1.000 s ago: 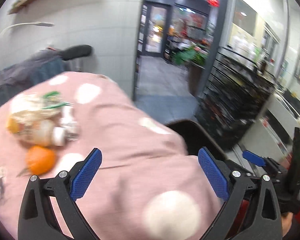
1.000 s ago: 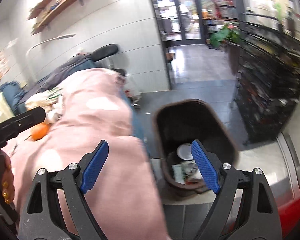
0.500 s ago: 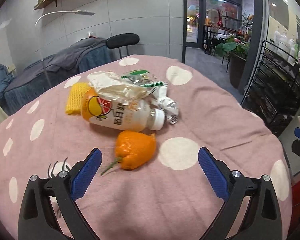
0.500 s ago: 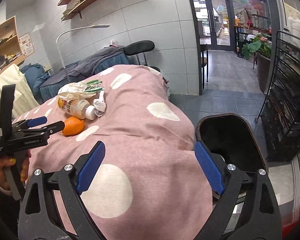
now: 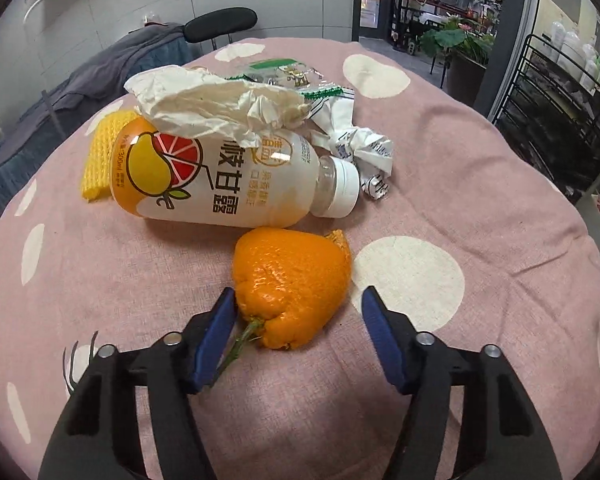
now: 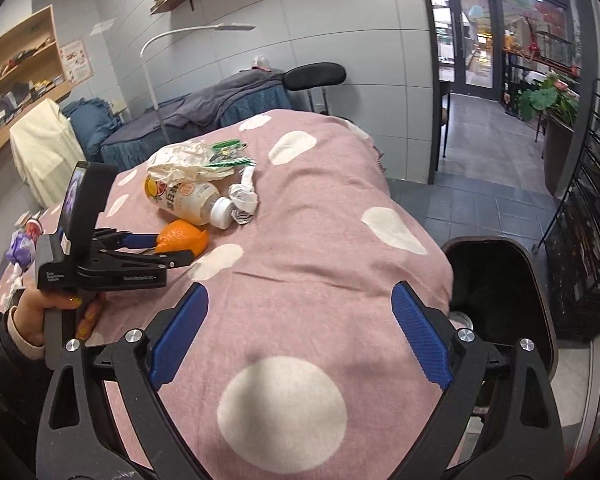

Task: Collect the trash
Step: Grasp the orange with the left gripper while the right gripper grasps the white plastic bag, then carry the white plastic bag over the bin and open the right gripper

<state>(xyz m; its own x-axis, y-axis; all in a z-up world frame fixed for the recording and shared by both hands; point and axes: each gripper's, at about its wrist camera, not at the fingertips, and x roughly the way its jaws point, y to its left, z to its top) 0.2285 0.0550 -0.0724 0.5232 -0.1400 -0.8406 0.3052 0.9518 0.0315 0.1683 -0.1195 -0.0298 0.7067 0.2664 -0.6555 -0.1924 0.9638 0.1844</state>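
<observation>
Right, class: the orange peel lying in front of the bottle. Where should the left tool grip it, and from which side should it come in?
Grip the orange peel across its broad middle, coming in low from the stem end, as the left tool is lined up now. The peel narrows towards the stem and fits between the open fingers, one pad already beside it. The bottle blocks its far side.

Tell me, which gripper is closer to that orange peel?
Left. The left gripper straddles the orange peel, jaws open around it. The right gripper hangs back over bare tablecloth.
</observation>
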